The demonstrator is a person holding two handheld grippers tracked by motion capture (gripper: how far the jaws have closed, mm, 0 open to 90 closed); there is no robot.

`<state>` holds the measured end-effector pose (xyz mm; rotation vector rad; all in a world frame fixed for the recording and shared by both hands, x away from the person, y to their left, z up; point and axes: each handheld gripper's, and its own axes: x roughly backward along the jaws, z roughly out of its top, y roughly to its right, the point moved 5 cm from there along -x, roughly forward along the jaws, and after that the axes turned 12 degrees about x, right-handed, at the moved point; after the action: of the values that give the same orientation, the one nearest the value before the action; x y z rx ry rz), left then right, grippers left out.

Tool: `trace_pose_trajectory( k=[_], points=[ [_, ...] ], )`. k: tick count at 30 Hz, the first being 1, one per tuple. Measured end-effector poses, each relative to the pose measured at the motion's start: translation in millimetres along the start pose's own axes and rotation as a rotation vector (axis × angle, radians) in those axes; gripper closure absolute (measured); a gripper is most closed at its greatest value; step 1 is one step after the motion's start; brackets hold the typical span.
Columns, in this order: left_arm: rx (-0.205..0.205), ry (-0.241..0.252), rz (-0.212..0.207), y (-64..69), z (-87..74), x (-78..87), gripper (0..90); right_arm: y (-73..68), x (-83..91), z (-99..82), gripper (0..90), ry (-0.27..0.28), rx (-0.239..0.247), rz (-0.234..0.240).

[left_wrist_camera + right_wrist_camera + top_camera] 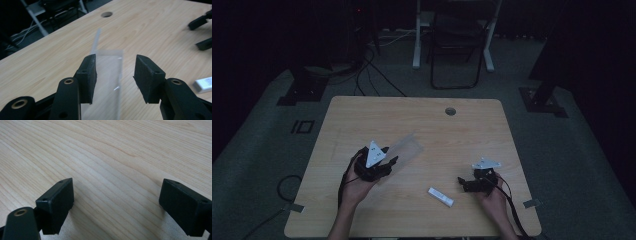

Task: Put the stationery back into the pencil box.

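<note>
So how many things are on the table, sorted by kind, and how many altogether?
Clear plastic box: 1
Small white bar: 1
Hand-held tools: 2, the left tool and the right tool
Total: 4

The high view is looking very dim, with the room around the bench (362,115) almost black. Both gripper views are looking brighter, with close parts a little blurry.
</note>
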<state>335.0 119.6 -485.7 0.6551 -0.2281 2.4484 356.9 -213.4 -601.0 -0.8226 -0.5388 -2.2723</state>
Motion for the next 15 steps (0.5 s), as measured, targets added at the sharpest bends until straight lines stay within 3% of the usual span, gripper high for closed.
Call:
trace_pose_trajectory(
  k=[15],
  points=[
    [-0.097,-0.061,-0.130,46.4,-5.1,-29.9,51.0,0.1,0.0,-0.1,12.6,-0.001,0.001,0.000]
  ],
)
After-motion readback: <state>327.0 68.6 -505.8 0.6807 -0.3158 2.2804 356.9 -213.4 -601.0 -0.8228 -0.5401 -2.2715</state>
